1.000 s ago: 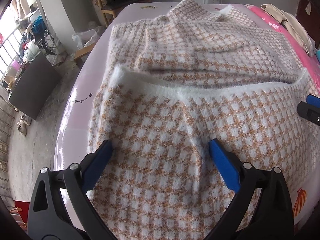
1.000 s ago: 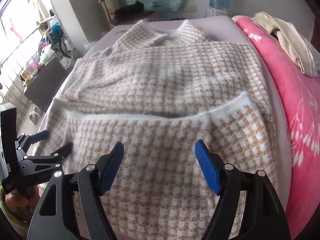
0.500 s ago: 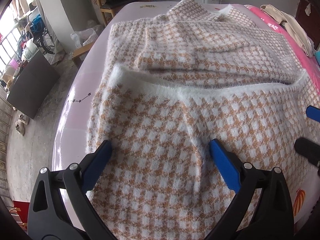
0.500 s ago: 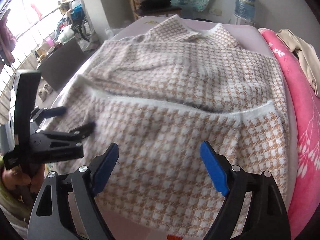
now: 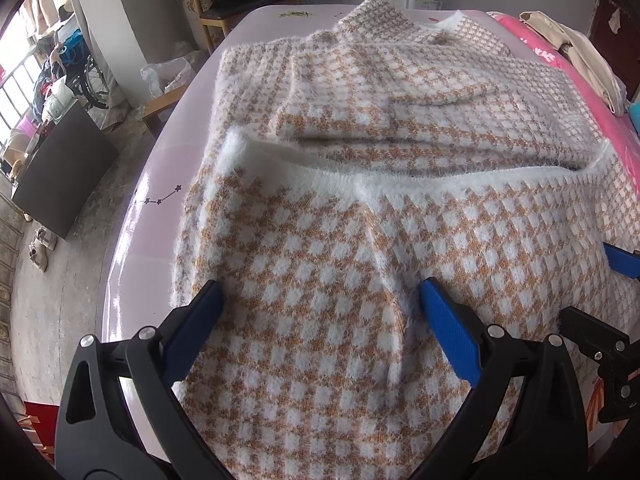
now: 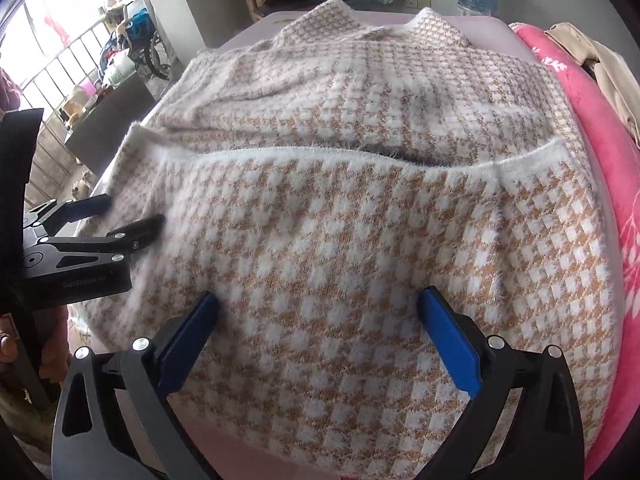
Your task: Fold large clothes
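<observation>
We work over a lilac counter [image 5: 132,264] that carries a fuzzy orange-and-white checked sweater [image 6: 360,248], spread across most of its top, with a pink blanket [image 6: 600,120] running along the right side. The sweater's near part is already folded up over its body, so the white hem band [image 5: 400,176] lies across the middle, and a folded sleeve [image 5: 380,100] rests on the far half. The left gripper [image 5: 320,300] hovers low over the near left part of the fold with its jaws spread wide and cloth beneath them, not pinched. The right gripper [image 6: 320,304] sits over the near right part, its jaws opening to their full spread, knit under them but nothing clamped between the pads. We judge the step in hand to be letting go of the first fold and setting up the next one. To do it well, we should lift both tools straight off so the fluffy knit is not dragged, check that the hem band lies straight across, flatten the ridge [image 5: 384,248] rising near the left gripper's right pad, then take both near corners evenly.
</observation>
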